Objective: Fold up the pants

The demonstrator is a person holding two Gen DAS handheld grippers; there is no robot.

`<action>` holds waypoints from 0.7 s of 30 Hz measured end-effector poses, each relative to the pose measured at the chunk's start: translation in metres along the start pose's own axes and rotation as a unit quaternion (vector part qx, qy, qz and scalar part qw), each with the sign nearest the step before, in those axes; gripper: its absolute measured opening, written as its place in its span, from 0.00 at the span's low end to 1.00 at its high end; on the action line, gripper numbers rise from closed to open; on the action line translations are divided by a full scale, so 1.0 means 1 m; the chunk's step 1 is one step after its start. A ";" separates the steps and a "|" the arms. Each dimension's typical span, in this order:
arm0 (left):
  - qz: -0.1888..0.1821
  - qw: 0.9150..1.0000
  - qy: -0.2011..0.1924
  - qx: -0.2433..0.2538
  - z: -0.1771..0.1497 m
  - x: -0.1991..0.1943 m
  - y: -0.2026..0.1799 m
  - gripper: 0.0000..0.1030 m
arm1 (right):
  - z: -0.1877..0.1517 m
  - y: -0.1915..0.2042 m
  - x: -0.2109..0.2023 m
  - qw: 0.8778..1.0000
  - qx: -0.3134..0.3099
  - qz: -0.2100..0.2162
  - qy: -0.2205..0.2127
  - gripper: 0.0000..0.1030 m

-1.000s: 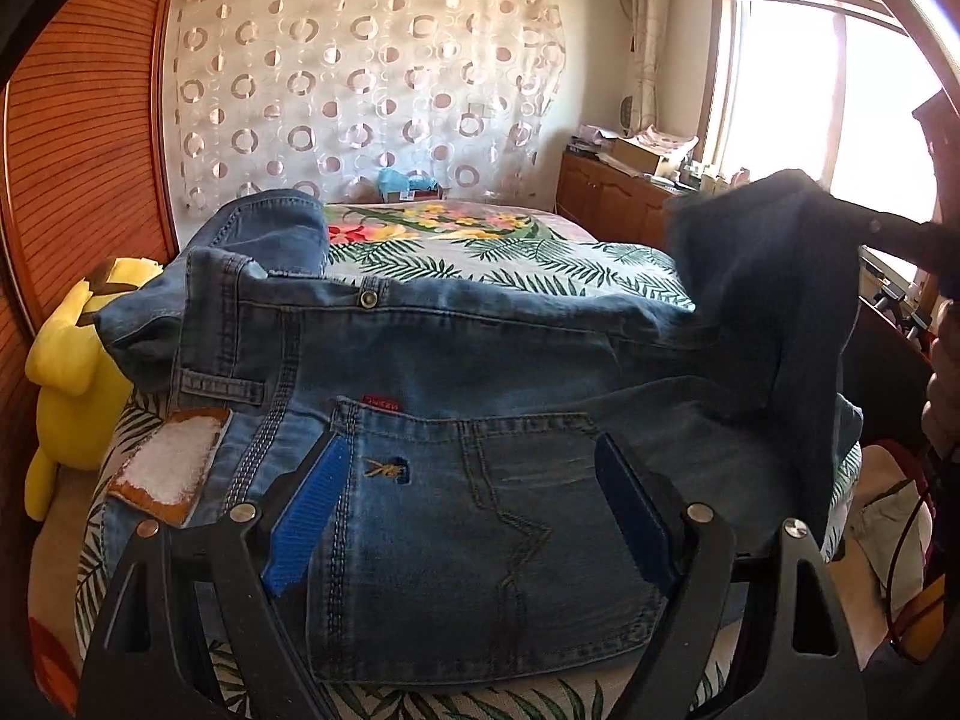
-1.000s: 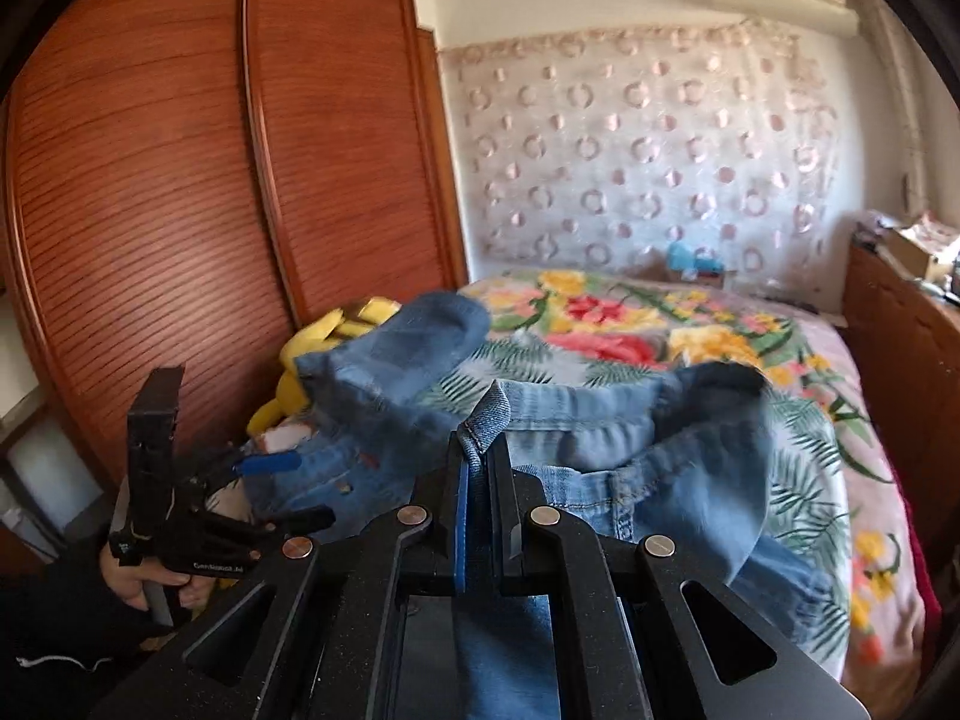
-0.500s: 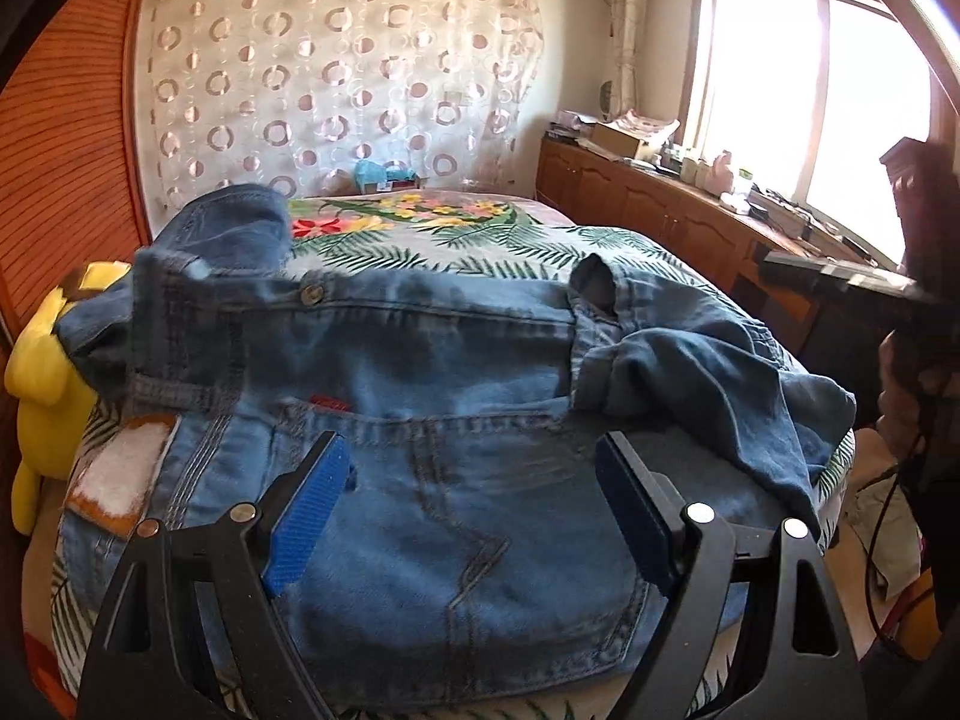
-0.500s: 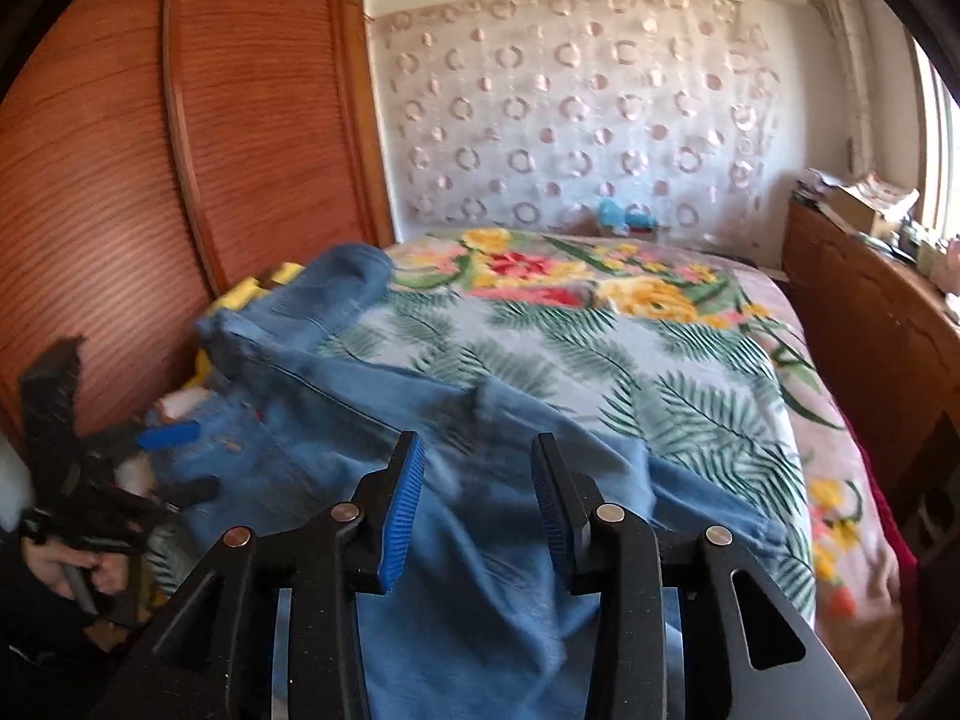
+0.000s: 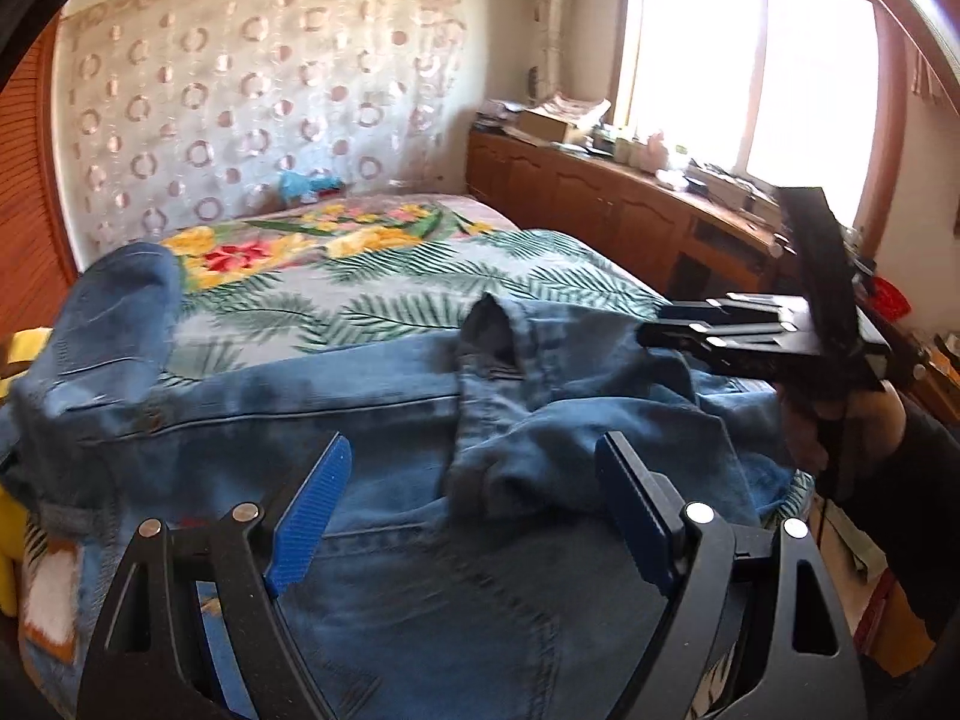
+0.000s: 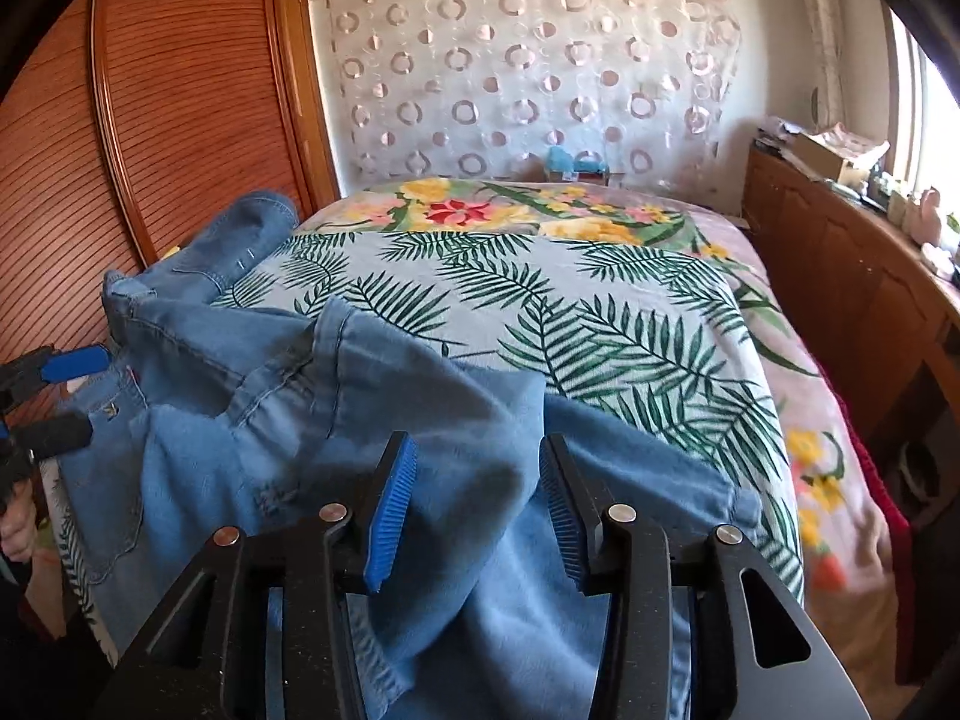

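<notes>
The blue denim pants [image 6: 372, 420] are lying on the leafy flowered bed [image 6: 600, 300]. The left tool [image 5: 474, 510] is standing wide apart. The right tool [image 6: 474, 504] is opening above the cloth, gripping nothing.

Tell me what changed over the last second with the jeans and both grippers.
The right gripper let go of the jeans leg it had lifted; the leg now lies across the jeans, and the jaws are opening clear of the cloth. The left gripper stayed open, empty, above the denim.
</notes>
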State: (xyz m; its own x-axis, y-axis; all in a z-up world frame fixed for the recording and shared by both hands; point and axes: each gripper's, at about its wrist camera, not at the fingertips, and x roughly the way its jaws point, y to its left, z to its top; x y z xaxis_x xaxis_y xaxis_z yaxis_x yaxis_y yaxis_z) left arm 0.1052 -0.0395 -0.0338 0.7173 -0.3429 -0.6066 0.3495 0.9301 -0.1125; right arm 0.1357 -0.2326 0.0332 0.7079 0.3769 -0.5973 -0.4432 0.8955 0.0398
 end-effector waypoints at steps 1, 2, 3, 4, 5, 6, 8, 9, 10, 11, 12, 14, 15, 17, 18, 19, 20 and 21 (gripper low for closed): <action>-0.004 1.000 0.003 0.000 0.001 0.003 -0.001 0.81 | 0.005 -0.001 0.004 1.000 0.000 -0.003 0.003 0.44; -0.006 1.000 0.007 0.001 0.002 0.007 -0.002 0.75 | 0.010 0.000 0.008 1.000 0.000 -0.005 0.005 0.45; -0.005 1.000 0.013 0.003 0.003 0.012 -0.003 0.72 | 0.014 -0.002 0.015 1.000 0.001 -0.005 0.008 0.45; -0.004 1.000 0.018 0.004 0.003 0.015 -0.004 0.67 | 0.018 -0.002 0.020 1.000 0.002 -0.001 0.012 0.46; -0.004 1.000 0.023 0.004 0.002 0.019 -0.005 0.60 | 0.023 -0.001 0.025 1.000 0.005 0.009 0.019 0.46; -0.006 1.000 0.027 0.004 0.001 0.021 -0.005 0.57 | 0.023 -0.003 0.027 1.000 0.008 0.016 0.021 0.46; -0.017 0.999 0.036 0.002 -0.004 0.025 -0.004 0.46 | 0.029 -0.003 0.037 1.000 0.003 0.015 0.022 0.47; -0.026 0.999 0.042 0.002 -0.007 0.027 -0.003 0.45 | 0.032 -0.002 0.040 1.000 -0.001 0.014 0.024 0.47; -0.031 0.998 0.052 0.004 -0.011 0.031 -0.005 0.42 | 0.034 -0.001 0.044 0.999 -0.005 0.016 0.028 0.47; -0.028 0.998 0.057 0.009 -0.013 0.033 -0.006 0.39 | 0.036 0.000 0.048 0.999 -0.008 0.016 0.033 0.47; -0.024 0.998 0.063 0.015 -0.016 0.035 -0.008 0.38 | 0.039 0.000 0.052 0.999 -0.011 0.013 0.037 0.47; -0.025 0.997 0.066 0.020 -0.020 0.035 -0.010 0.32 | 0.042 -0.002 0.062 0.998 -0.020 0.016 0.051 0.47; -0.024 0.997 0.065 0.021 -0.021 0.034 -0.011 0.31 | 0.041 -0.002 0.063 0.998 -0.026 0.022 0.058 0.47; -0.024 0.998 0.060 0.023 -0.022 0.030 -0.012 0.22 | 0.043 -0.001 0.070 0.997 -0.038 0.026 0.068 0.47; -0.027 0.998 0.059 0.025 -0.022 0.028 -0.014 0.21 | 0.043 -0.002 0.074 0.996 -0.041 0.031 0.075 0.47; -0.027 0.997 0.059 0.032 -0.022 0.027 -0.016 0.19 | 0.042 -0.004 0.076 0.995 -0.043 0.037 0.080 0.47; -0.024 0.997 0.058 0.041 -0.022 0.026 -0.018 0.18 | 0.042 -0.005 0.078 0.995 -0.044 0.038 0.082 0.47; -0.018 0.997 0.054 0.052 -0.023 0.023 -0.022 0.17 | 0.042 -0.006 0.079 0.995 -0.045 0.039 0.084 0.40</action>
State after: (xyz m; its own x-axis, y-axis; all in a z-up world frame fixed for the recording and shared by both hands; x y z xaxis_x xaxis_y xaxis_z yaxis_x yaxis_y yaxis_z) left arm 0.1002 -0.0649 -0.0630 0.6366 -0.3539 -0.6852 0.4381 0.8972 -0.0564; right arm 0.2171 -0.1982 0.0191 0.5710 0.3935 -0.7205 -0.5465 0.8371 0.0240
